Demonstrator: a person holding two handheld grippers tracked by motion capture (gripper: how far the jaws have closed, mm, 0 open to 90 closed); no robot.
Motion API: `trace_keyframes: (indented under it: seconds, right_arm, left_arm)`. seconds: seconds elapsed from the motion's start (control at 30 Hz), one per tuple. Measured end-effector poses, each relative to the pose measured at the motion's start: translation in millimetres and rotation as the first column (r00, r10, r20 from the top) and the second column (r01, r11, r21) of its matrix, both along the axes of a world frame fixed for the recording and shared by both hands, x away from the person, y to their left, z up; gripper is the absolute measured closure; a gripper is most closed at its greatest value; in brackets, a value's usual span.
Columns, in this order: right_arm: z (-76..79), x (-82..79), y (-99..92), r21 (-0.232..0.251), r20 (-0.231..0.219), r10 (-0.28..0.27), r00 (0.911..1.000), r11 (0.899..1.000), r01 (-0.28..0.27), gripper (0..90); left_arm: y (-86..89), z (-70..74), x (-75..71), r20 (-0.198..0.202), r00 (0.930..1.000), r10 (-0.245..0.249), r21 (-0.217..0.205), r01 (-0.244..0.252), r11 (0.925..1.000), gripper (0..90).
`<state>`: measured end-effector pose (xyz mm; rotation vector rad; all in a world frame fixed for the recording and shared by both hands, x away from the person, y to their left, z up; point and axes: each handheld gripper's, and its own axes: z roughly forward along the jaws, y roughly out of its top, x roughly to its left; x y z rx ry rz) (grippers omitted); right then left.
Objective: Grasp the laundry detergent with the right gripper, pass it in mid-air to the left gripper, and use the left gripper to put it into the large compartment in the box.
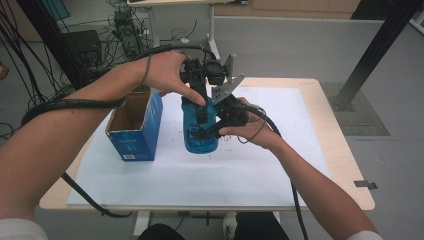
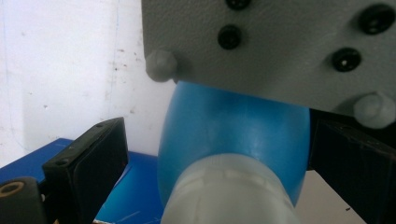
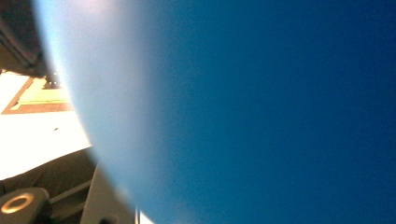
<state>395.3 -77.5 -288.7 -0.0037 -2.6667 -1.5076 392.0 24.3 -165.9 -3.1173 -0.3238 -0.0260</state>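
A blue bottle (image 1: 199, 141) stands on the white sheet (image 1: 200, 180) at the table's middle. My right gripper (image 1: 204, 131) comes in from the right and is shut on the bottle's body; in the right gripper view the blue bottle wall (image 3: 257, 116) sits right against the camera. My left gripper (image 1: 200, 97) points down over the bottle's top. In the left gripper view the white cap (image 2: 229, 191) and blue shoulder (image 2: 233, 130) lie between its jaws. The left pad (image 2: 93, 163) stands clear of the bottle, so my left gripper (image 2: 219, 135) is open.
An open-topped blue cardboard box (image 1: 135, 125) stands just left of the bottle. The right gripper's grey plate (image 2: 280, 46) hangs over the bottle in the left gripper view. The wooden table edge (image 1: 345, 165) runs along the right. Cables trail off the left and front.
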Motion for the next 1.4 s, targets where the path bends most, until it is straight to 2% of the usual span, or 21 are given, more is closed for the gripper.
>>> trace_keyframes:
  seconds: [0.47,0.5,0.6,1.4]
  right_arm:
    - [1.4,0.2,-2.3,0.003,0.008,-0.003,1.0000,1.000,0.003,44.4]
    - [1.5,-0.2,-2.6,0.006,-0.004,0.000,1.0000,1.000,0.000,44.4]
    - [0.9,1.0,-2.5,-0.004,0.017,-0.007,0.9998,1.000,0.007,44.4]
    - [4.4,0.9,-2.3,-0.016,0.026,-0.015,0.9995,1.000,0.015,44.3]
  left_arm:
    - [-1.1,-1.9,1.0,0.003,1.0000,-0.001,0.004,0.001,1.0000,4.9]
    - [-0.9,-1.8,0.9,0.004,1.0000,0.000,0.005,0.000,1.0000,4.9]
    - [-0.4,-1.2,0.6,0.007,1.0000,-0.001,0.008,0.001,1.0000,5.0]
    - [-0.4,2.5,-1.8,0.022,0.9997,-0.005,0.007,0.005,1.0000,5.1]
